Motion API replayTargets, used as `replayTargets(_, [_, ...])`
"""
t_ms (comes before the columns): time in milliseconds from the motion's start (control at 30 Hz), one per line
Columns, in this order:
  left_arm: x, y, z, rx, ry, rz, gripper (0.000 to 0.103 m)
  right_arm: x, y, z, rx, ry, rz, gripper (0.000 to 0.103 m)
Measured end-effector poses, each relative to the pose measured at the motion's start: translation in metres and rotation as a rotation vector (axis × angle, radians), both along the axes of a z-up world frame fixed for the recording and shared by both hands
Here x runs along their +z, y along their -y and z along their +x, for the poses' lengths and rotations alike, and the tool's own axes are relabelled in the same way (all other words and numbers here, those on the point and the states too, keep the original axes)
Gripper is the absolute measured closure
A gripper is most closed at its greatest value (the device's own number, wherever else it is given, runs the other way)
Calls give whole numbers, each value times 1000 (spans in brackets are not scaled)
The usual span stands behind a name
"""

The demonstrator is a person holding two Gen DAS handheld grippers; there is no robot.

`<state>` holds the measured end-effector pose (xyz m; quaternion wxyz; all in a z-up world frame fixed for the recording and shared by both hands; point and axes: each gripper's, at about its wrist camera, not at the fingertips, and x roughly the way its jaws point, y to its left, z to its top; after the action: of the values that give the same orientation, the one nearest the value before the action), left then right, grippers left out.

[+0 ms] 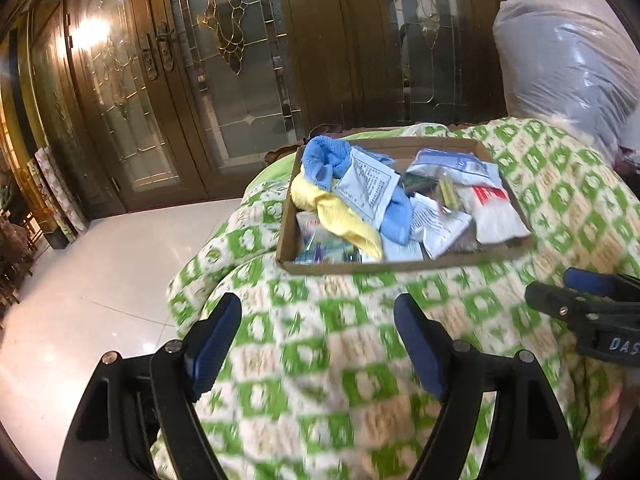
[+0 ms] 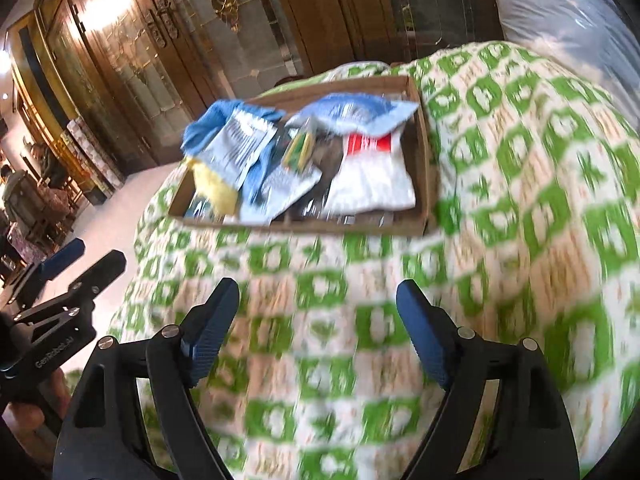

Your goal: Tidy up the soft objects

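A shallow cardboard tray [image 1: 400,267] [image 2: 304,227] sits on a green-and-white patterned blanket [image 1: 328,344] [image 2: 520,184]. In it lie a blue cloth [image 1: 324,158] [image 2: 208,124], a yellow cloth [image 1: 340,216] [image 2: 218,190], several plastic packets, among them a white one with a red label [image 1: 494,208] [image 2: 370,176]. My left gripper [image 1: 318,316] is open and empty, above the blanket in front of the tray. My right gripper [image 2: 318,312] is open and empty too, also short of the tray. Each gripper shows at the edge of the other view, the right one [image 1: 580,300] and the left one [image 2: 68,268].
Dark wooden doors with leaded glass [image 1: 240,60] stand behind the bed. Shiny white floor tiles [image 1: 80,280] lie to the left. A large plastic-wrapped bundle [image 1: 568,60] [image 2: 560,12] sits at the far right. Chairs and people are at the far left [image 2: 24,200].
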<state>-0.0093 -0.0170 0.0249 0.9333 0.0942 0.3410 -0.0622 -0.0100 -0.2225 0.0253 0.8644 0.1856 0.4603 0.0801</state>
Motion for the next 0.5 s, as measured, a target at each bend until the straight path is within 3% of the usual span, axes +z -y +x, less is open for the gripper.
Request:
replayTargets(167, [15,-3,-27,19,10,-5,22,12,-2,-26,-39,-4,-26,18])
replayTargets(500, [40,0,-47,-3,-29,-107,22,44,9,-53,-122,32,-50,18])
